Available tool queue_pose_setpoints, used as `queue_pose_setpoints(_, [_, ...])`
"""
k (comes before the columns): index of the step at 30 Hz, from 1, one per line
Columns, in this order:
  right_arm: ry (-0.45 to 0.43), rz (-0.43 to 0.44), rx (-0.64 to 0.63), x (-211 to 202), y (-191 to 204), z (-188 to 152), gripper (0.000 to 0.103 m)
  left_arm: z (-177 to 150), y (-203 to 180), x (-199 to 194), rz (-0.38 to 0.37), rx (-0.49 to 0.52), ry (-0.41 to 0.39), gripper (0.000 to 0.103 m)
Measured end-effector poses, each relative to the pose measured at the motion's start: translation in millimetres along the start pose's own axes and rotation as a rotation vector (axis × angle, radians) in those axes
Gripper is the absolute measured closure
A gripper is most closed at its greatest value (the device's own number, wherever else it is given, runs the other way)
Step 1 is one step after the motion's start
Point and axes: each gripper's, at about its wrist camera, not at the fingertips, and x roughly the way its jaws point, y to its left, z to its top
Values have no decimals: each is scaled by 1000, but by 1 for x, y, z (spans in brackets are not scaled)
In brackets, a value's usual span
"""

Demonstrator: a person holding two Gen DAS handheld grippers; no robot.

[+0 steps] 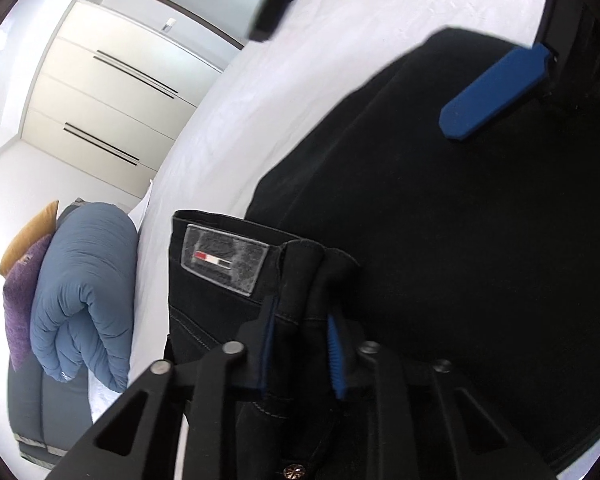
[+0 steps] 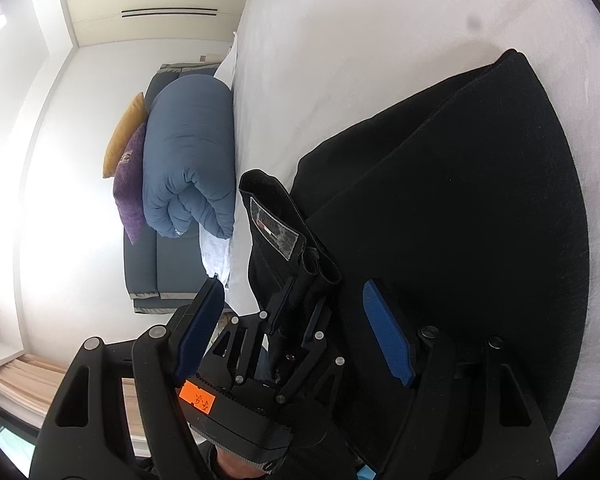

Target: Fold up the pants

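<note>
Black jeans (image 2: 440, 184): folded on the white bed (image 2: 360, 40), waistband lifted at near left
Left claw (image 1: 300, 344): clenched on waistband
Right claw (image 2: 296, 328): released, empty
Handling: soft, fairly heavy denim; grip thick waistband

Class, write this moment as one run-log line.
left gripper: shut on pants waistband | right gripper: open, empty, above pants | pants: partly folded on white bed | fold: unfinished

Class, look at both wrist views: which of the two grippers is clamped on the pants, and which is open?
The left gripper is shut on the black pants at the waistband, beside the label. The right gripper stands open, its blue pads wide apart, holding nothing.
</note>
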Motion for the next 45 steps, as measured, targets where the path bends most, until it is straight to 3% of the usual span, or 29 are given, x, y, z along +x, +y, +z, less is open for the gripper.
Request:
queue_pose_setpoints(7, [55,20,-60,2,24,1,31,-24,41,-60,-43,-146,-158,87])
queue_pose_setpoints(14, [160,-7,-142,32,57,-1,31,-51,43,-94,-79,-134,-231,87])
queue_pose_setpoints(20, [208,-29,-99,69,56,4,31,-55,39,-105,-121,-120,-266,87])
queue_pose_setpoints(22, [209,-52,-127,77,60,5,41,-55,39,-110,-130,-115,-282,87])
queue_pose_setpoints(23, [211,-74,-141,81,62,5,70,-54,39,-111,-135,-111,-287,87])
queue_pose_setpoints(24, [213,-114,-163,81,64,4,90,-54,40,-112,-140,-107,-292,87])
queue_pose_setpoints(27, [165,-153,-224,67,67,-3,91,-47,33,-121,-175,-92,-313,87])
queue_pose_setpoints(34, [2,-242,-267,-16,55,-16,91,-15,2,-143,-281,-31,-374,87])
queue_pose_setpoints(45, [-59,-320,-274,-72,12,-4,92,14,-45,-127,-351,52,-370,87])
